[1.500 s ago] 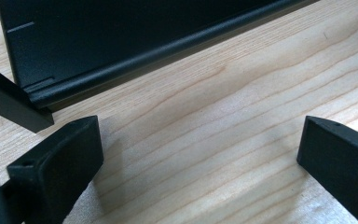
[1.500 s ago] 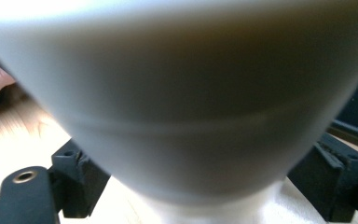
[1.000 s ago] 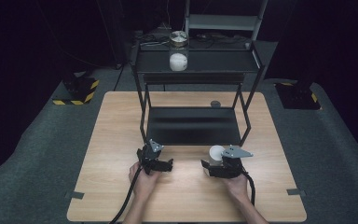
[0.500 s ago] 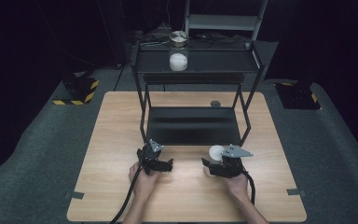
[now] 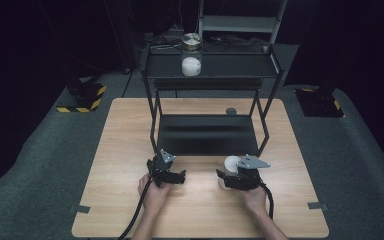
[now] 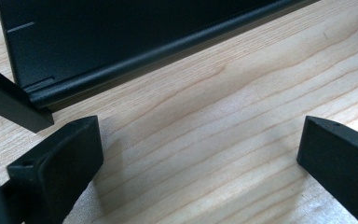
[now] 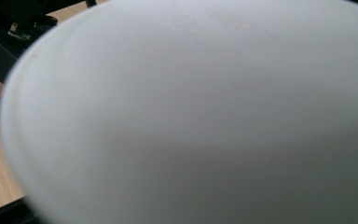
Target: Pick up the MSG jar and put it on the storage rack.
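Two claws sit low on the table [image 5: 130, 150]: your right gripper [image 5: 228, 176] has just been closing around the white cup [image 5: 230, 164] before the rack [image 5: 207, 134], ready for lifting; your left gripper [image 5: 176, 175] waits open.

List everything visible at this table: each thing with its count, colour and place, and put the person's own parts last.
round white container: one, white, on the table in front of the rack, between the right gripper's jaws
black metal two-tier rack: one, black, standing mid-table
clear glass jar with white contents: one, clear and white, on the rack's top shelf
small dark round object: one, dark, on the table behind the rack; too small to identify
light wooden table: one, pale wood, on grey flooring
yellow-and-black striped blocks: two, on the floor left and right of the table
left gripper: one, black, jaws apart over bare wood
right gripper: one, black, closed on the container; its jaws have just been closing
hands: two, at the near edge
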The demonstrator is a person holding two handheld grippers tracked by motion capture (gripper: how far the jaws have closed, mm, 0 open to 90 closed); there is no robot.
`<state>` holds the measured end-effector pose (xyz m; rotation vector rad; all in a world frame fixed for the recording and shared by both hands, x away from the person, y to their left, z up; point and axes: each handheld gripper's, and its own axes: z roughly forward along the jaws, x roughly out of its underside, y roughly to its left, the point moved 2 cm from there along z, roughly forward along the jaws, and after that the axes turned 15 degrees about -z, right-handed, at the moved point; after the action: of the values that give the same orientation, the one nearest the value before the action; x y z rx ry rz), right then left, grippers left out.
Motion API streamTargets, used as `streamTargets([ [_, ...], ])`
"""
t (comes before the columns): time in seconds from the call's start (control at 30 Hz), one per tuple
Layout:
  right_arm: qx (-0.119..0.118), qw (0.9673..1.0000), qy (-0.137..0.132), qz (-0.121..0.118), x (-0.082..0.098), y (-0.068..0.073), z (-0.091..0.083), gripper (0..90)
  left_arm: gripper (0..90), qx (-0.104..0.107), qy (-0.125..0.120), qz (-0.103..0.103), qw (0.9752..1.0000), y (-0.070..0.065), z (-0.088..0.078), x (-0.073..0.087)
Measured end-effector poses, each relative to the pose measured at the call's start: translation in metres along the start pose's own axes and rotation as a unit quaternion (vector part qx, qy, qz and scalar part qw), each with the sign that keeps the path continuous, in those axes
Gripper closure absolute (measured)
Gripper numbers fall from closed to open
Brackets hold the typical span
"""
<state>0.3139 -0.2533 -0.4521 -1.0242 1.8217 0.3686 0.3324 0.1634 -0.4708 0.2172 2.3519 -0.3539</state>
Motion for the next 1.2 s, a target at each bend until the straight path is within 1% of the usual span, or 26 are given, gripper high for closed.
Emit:
streamTargets([
  [0.1, -0.007, 1.0000, 0.002, 0.000, -0.003, -0.002, 0.000, 33.6, 0.2, 0.000, 0.000, 0.000, 1.0000, 0.000, 0.000, 0.000],
  [0.2, -0.006, 1.0000, 0.004, -0.003, -0.006, -0.003, -0.001, 33.7, 0.2, 0.000, 0.000, 0.000, 1.0000, 0.000, 0.000, 0.000],
  [0.43, -0.006, 1.0000, -0.001, -0.006, -0.015, -0.009, -0.006, 33.9, 0.2, 0.000, 0.000, 0.000, 1.0000, 0.000, 0.000, 0.000],
  [0.57, -0.006, 0.9999, 0.001, -0.010, -0.025, -0.014, -0.010, 34.0, 0.2, 0.000, 0.000, 0.000, 1.0000, 0.000, 0.000, 0.000],
  [0.7, -0.006, 0.9998, 0.005, -0.021, -0.034, -0.019, -0.013, 34.1, 0.2, 0.000, 0.000, 0.000, 1.0000, 0.000, 0.000, 0.000],
  [0.83, -0.008, 0.9997, 0.005, -0.024, -0.043, -0.024, -0.016, 34.3, 0.2, 0.000, 0.000, 0.000, 1.0000, 0.000, 0.000, 0.000],
  [0.9, -0.011, 0.9997, 0.005, -0.021, -0.047, -0.028, -0.018, 34.3, 0.2, 0.000, 0.000, 0.000, 1.0000, 0.000, 0.000, 0.000],
  [1.0, -0.013, 0.9996, 0.004, -0.023, -0.052, -0.032, -0.019, 34.4, 0.2, 0.000, 0.000, 0.000, 1.0000, 0.000, 0.000, 0.000],
  [1.2, -0.019, 0.9992, 0.005, -0.033, -0.066, -0.038, -0.022, 34.6, 0.2, 0.000, 0.000, 0.000, 1.0000, 0.000, 0.000, 0.000],
])
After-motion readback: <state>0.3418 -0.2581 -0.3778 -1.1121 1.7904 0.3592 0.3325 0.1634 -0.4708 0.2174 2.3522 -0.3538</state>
